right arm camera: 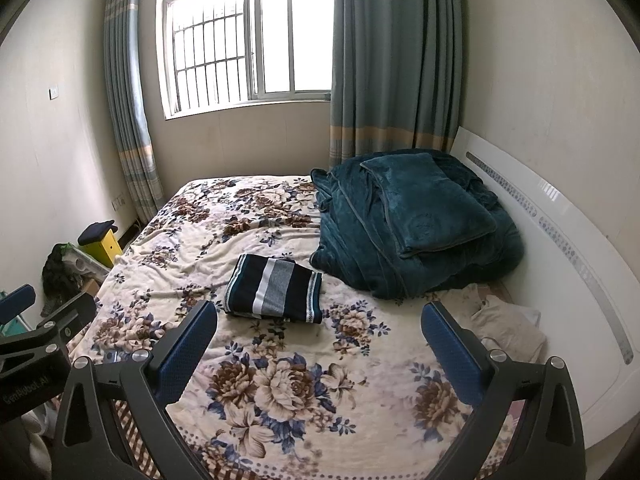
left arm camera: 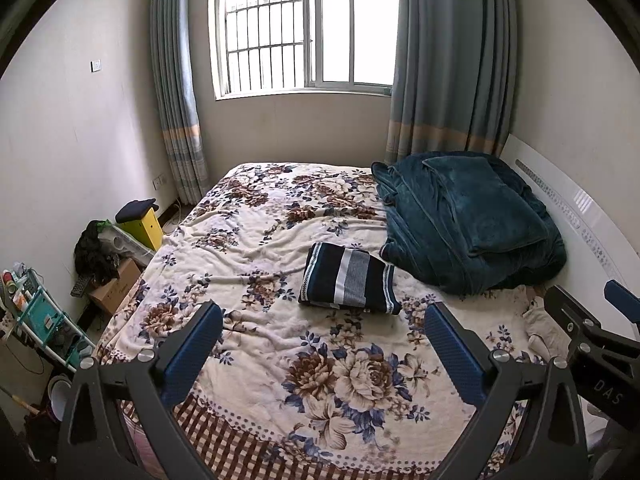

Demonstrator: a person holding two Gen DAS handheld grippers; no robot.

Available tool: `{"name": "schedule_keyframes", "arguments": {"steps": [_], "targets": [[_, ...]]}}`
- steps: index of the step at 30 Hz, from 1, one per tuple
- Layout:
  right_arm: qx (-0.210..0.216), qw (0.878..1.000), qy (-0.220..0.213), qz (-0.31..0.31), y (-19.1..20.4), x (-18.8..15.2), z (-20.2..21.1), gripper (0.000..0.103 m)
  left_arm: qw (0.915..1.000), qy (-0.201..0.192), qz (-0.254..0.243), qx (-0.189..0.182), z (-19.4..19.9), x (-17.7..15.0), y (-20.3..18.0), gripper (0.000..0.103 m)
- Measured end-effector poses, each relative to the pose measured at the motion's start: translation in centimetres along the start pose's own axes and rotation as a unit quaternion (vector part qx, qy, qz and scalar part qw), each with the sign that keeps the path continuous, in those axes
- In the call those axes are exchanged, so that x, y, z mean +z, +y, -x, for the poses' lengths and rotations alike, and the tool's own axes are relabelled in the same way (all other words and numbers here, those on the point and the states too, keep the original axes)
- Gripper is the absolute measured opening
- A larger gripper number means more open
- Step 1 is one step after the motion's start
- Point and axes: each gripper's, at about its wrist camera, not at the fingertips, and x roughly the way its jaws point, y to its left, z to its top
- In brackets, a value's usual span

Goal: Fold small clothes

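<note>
Both claws stand wide apart and hold nothing. Left gripper (left arm camera: 323, 344) shows its two blue ribbed pads (left arm camera: 192, 354) spread to either side of its own view, with only the flowered bedspread (left arm camera: 260, 344) showing between them; neither pad touches cloth. Right gripper (right arm camera: 319, 344) is spread just as far, its blue pads (right arm camera: 454, 354) likewise above the bedspread (right arm camera: 360, 380) with nothing between them. Each claw shows up at the edge of the other's view: the right one low on the right side of the left wrist view, the left one low on the left side of the right wrist view, so the two sit side by side over the near end of the bed.

Writing: the right claw's black body reads "DAS" (left arm camera: 608, 391) in pale letters as seen from the left wrist. On the left claw's body, seen from the right wrist, there is a line of pale lettering (right arm camera: 26, 389) too blurred to read with certainty.

Beyond the fingertips, near the middle of the bed, lies the folded striped garment (left arm camera: 349, 279), a neat rectangle in navy, white and grey bands, flat on the bedspread and apart from both claws. Just past it to the right sits a heap of dark teal blanket (left arm camera: 468, 220) against the white headboard (left arm camera: 580, 216). A crumpled beige cloth (right arm camera: 508, 326) lies near the right claw's outer finger. On the far wall is a barred window (left arm camera: 304, 28) flanked by blue-grey curtains (left arm camera: 452, 60)
</note>
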Motion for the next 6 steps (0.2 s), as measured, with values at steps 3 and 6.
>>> {"name": "schedule_keyframes", "arguments": {"steps": [3,6], "targets": [[0.0,1.0,0.0,0.0,0.06,0.05,0.01,0.103,1.0,-0.003,0.003,0.004,0.3,0.2,0.05,0.103],[-0.001,1.0,-0.001,-0.001,0.06,-0.02,0.08,0.103,0.9999,-0.003,0.007,0.007,0.54,0.33,0.03,0.103]]}}
